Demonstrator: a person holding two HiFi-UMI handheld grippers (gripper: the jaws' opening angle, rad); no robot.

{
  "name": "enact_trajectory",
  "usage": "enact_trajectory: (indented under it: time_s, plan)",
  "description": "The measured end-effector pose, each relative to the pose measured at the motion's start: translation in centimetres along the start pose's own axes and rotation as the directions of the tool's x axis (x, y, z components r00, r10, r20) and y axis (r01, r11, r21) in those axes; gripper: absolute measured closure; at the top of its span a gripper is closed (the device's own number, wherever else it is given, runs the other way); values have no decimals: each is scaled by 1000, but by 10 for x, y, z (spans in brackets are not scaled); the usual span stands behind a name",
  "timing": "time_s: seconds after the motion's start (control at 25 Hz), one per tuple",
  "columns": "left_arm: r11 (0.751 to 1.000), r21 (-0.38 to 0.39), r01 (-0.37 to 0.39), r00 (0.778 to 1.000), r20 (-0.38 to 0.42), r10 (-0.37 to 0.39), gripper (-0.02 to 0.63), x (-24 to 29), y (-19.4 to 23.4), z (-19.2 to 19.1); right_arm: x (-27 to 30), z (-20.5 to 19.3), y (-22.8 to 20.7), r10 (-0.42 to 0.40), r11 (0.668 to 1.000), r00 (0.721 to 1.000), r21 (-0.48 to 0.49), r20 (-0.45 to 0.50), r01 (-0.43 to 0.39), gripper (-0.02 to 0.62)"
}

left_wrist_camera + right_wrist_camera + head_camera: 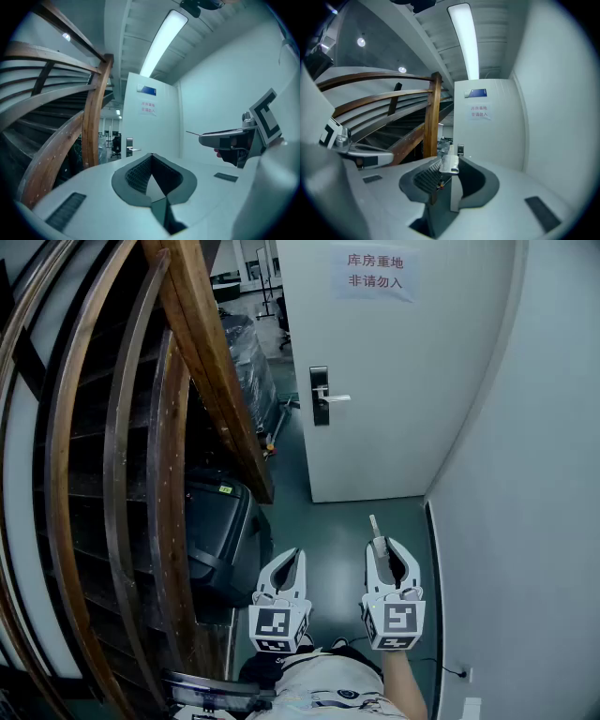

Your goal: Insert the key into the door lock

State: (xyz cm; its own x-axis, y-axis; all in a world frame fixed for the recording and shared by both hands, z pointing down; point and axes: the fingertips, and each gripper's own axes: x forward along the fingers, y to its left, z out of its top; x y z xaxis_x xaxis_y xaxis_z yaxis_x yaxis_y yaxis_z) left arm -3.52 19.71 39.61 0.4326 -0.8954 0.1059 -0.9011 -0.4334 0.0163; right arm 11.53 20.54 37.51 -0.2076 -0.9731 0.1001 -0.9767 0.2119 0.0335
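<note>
Right gripper (386,554) clamps key (374,525), blade pointing forward | lock (320,396) well ahead, slightly left, on door (403,381) | left gripper (286,565) closed, empty | I'd carry key straight in with right.

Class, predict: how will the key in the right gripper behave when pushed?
The key looks thin, flat and metallic, so probably stiff and light. Pinched in the right gripper, its smooth faces might slip or pivot under a crooked push.

Staircase (112,474) stands left of the door (394,381), wall (534,484) right.
</note>
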Motion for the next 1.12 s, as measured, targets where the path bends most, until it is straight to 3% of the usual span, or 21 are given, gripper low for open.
enact_trajectory:
  time_s: [0.48,1.12]
  plan:
    - [1000,-4,-16,1000,-3,16,601,3,-10,-4,-2,-6,-6,32,999,999,2,4,-32,477]
    - [996,-35,-82,996,-46,81,601,28,-18,-29,12,-27,-6,169,984,986,62,-2,-169,477]
